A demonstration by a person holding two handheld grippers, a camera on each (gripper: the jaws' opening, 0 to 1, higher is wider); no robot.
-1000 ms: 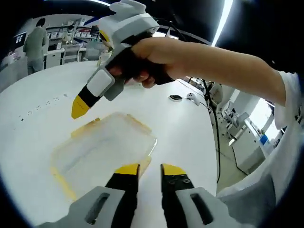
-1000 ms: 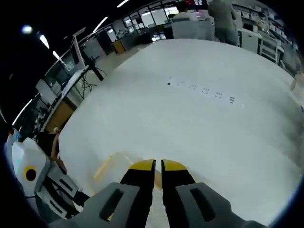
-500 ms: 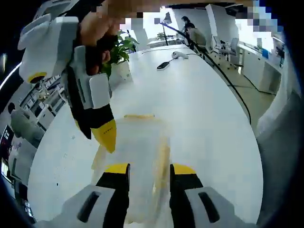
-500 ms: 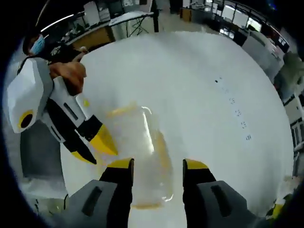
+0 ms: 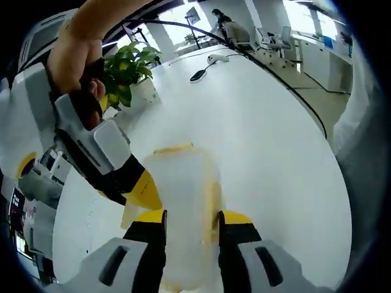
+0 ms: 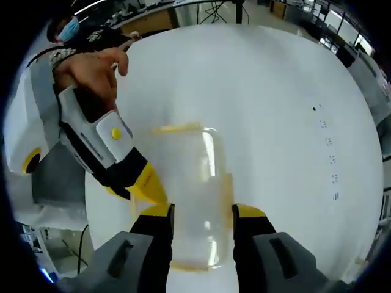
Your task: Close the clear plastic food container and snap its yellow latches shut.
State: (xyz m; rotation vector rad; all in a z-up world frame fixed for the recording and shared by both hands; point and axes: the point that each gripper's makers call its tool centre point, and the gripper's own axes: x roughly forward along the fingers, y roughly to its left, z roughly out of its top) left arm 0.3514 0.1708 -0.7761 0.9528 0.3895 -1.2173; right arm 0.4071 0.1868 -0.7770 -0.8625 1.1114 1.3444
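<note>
The clear plastic container (image 5: 183, 195) lies flat on the white table (image 5: 269, 140), its lid on top. Yellow latches show at its far end (image 5: 174, 148) and along one side (image 5: 212, 198). My left gripper (image 5: 192, 218) is open, a jaw on either side of the container's near end. In the right gripper view the container (image 6: 189, 177) lies the same way between the jaws of my right gripper (image 6: 202, 212), also open. Each gripper's yellow tip shows in the other's view, beside the container's left edge: the right gripper (image 5: 143, 189) and the left gripper (image 6: 149, 186), each held by a hand.
A potted plant (image 5: 125, 67), a black device (image 5: 197, 75) and a white mouse (image 5: 214, 58) with a cable sit toward the table's far end. The table edge (image 5: 330, 165) curves down the right. Small black marks (image 6: 330, 162) dot the tabletop. People sit at desks beyond.
One second ago both grippers had their jaws nearly together. They then opened, and both have moved in over the container, which now lies between each pair of jaws.
</note>
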